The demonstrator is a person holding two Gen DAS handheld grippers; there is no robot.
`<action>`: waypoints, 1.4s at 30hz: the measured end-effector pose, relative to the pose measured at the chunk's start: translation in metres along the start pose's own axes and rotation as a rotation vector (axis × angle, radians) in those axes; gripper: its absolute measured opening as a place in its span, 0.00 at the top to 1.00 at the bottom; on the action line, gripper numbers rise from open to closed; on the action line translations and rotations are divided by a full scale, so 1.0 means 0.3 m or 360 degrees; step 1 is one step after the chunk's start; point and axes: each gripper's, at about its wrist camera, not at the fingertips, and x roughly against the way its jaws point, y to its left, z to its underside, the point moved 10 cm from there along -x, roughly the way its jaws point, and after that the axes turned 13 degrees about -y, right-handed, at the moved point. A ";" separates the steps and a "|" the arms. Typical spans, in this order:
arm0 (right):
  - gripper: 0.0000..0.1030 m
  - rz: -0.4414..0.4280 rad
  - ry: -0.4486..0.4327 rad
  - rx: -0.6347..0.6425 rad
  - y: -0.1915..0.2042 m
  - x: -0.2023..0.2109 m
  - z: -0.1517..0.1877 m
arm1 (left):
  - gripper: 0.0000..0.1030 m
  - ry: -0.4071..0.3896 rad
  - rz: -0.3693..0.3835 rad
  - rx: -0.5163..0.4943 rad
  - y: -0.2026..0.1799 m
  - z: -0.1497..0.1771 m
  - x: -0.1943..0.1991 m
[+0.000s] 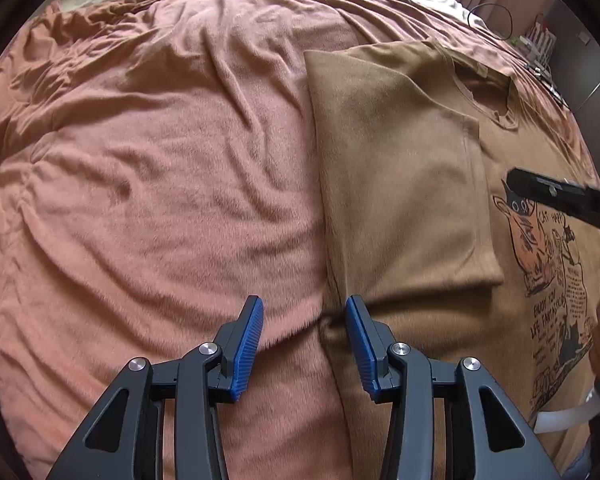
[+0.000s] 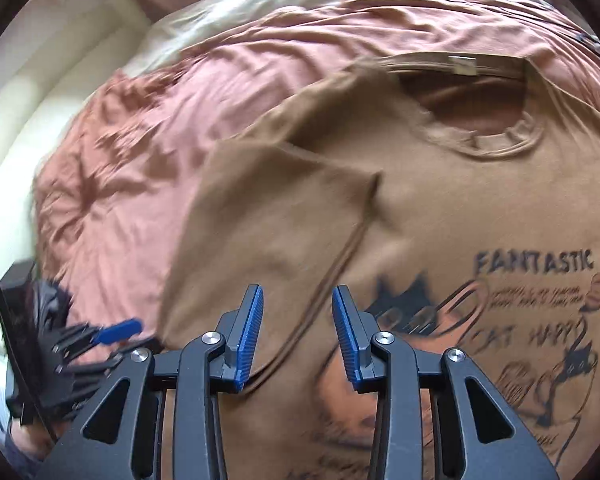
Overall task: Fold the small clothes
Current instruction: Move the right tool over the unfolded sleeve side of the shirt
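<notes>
Both pairs of jaws stand partly apart and grip nothing; we see our left gripper [image 1: 304, 320] straddling the folded edge of the brown T-shirt [image 1: 412, 200] where it meets the pink blanket [image 1: 160, 180], and whether the pads touch cloth we cannot tell; our right gripper [image 2: 298, 312] hovers over the shirt's chest, the folded-in sleeve [image 2: 268, 216] at eleven o'clock, the cat print [image 2: 532, 320] at three o'clock. We find no containers. In the left view the shirt's long axis runs six to twelve — collar [image 1: 488, 92] at the far end, toward one o'clock.
</notes>
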 end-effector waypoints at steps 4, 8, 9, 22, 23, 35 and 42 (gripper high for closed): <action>0.76 -0.0056 0.0038 0.0057 0.056 0.008 0.063 | 0.56 -0.0012 -0.0012 0.0028 0.012 0.014 0.032; 0.89 -0.0041 0.0109 0.0115 0.091 -0.023 0.119 | 0.56 -0.0046 -0.0009 0.0063 0.025 0.017 0.087; 0.90 -0.0033 0.0144 0.0117 0.094 -0.032 0.140 | 0.56 -0.0053 -0.0012 0.0073 0.031 0.018 0.104; 0.70 0.0028 0.0104 0.0117 0.044 0.185 0.089 | 0.38 -0.0178 -0.0013 0.0125 -0.029 -0.016 0.291; 0.44 0.0034 0.0080 0.0118 0.039 0.222 0.083 | 0.35 -0.0190 -0.0012 0.0129 -0.040 -0.022 0.301; 0.00 0.0241 -0.0134 0.0056 -0.182 0.647 0.039 | 0.00 -0.0383 0.0097 0.0153 -0.270 -0.125 0.469; 0.00 0.0374 -0.0231 -0.0029 -0.364 0.865 0.028 | 0.00 -0.0409 0.0178 0.0059 -0.494 -0.161 0.508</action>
